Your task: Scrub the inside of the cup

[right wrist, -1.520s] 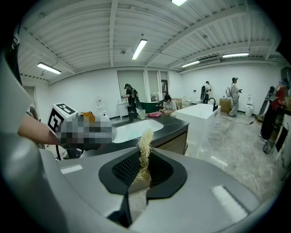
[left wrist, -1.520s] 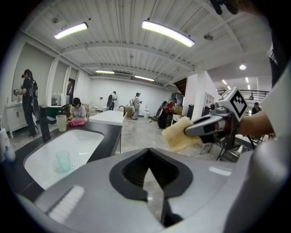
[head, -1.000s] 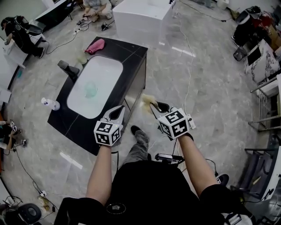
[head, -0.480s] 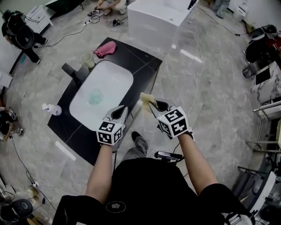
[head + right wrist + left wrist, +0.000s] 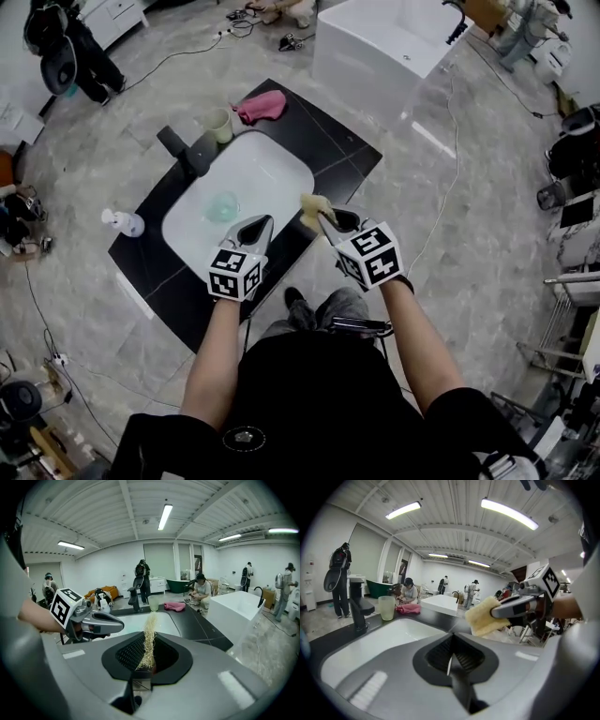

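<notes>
The right gripper is clamped on the yellow sponge, probably ready for scrubbing. The left gripper is closed and empty. The cup stands at the tabletop's far edge, beside the faucet.

Glossy counter, fibrous sponge

overhead head view, sink shared by all

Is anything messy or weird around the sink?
Nothing looks spilled or broken. The pink cloth lies crumpled on the black counter, next to the pale cup. A see-through greenish thing sits in the white sink; I can't tell what it is.
</notes>
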`<state>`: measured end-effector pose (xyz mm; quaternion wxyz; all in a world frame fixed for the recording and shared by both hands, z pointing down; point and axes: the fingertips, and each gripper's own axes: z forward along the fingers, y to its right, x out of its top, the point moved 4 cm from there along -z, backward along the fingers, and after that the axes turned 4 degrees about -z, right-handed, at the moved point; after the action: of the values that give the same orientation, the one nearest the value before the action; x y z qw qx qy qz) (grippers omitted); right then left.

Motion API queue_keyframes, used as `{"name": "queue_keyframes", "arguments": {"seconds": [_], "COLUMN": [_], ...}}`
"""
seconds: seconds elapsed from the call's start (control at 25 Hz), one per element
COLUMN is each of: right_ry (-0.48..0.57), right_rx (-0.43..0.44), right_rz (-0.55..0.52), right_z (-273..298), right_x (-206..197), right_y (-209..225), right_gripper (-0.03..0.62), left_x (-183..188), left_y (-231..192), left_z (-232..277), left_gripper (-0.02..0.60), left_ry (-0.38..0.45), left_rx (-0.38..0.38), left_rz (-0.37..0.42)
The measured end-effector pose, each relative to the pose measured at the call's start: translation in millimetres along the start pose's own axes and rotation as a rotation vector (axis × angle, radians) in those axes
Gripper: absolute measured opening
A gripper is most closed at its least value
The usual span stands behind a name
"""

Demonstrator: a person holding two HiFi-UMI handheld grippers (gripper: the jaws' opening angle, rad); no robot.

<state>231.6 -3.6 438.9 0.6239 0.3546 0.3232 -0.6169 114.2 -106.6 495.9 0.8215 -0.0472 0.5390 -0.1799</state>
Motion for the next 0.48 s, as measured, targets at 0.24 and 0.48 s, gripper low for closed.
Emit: {"name": "queue_keyframes", "arguments": {"seconds": [0.24, 0.48], "right_ry": [-0.010, -0.014], "right_rx": [0.101, 0.195], "right_rz": [-0.054, -0.088], "right_z": [30, 62], "right_x": [16, 32], "right_y": [-12, -24], "right_gripper": [0.043, 0.043], "left_x": [-9, -8], "left_y": [-23, -45], "left_z": [-21, -36], "left_gripper": [0.000, 0.000], "left_ry": [0.014, 0.051], "left_rx": [0.086, 0.167], "left_rz": [-0.061, -0.107]}}
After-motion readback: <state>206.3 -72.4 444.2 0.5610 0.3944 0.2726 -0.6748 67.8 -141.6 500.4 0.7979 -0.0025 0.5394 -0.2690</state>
